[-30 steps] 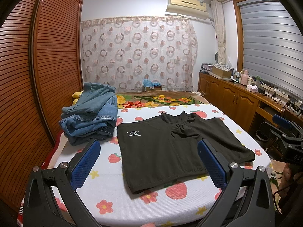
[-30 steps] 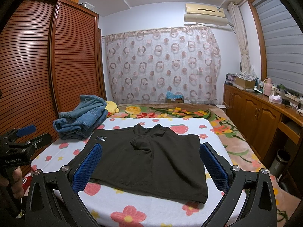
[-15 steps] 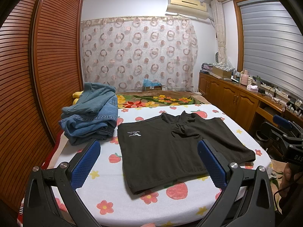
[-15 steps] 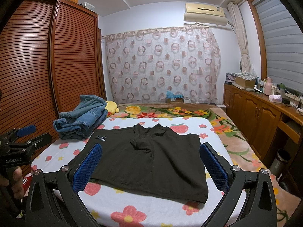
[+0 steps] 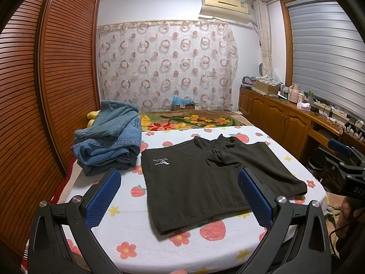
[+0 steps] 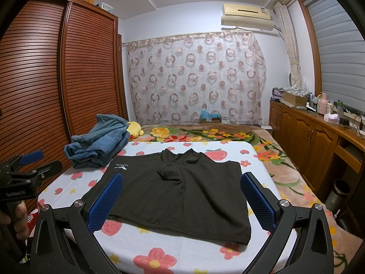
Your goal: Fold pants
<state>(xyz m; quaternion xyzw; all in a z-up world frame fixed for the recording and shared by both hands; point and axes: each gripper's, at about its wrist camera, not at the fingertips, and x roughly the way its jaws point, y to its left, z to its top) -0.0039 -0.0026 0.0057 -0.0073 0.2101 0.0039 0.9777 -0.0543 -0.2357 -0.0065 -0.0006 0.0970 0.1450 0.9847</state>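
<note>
**Black shorts are waiting flat on the bed, both grippers released**

The black pants [image 5: 205, 182], which are looking like short ones, are lying spread out on the strawberry sheet [image 5: 127, 207] of the bed, near its front edge. A small white logo [image 5: 160, 161] is showing on one corner, and the cloth is bunching into a little knot near the middle of the far edge; it is hard to say from here if this is a drawstring or only a wrinkle.

The left gripper [image 5: 179, 201] is hovering above the near edge with its blue pads wide apart, holding nothing. The right gripper [image 6: 181, 202] is doing the same, also released and empty. A pile of folded jeans [image 5: 109, 141] is sitting just beside the pants, on the wardrobe side.

The fabric is looking thin, soft and light, so I am expecting it to sag and slide when lifted. Taking the two near corners at the hem, one in each gripper, is probably giving the best control, because a pinch in the middle is only pulling up one layer.
</note>
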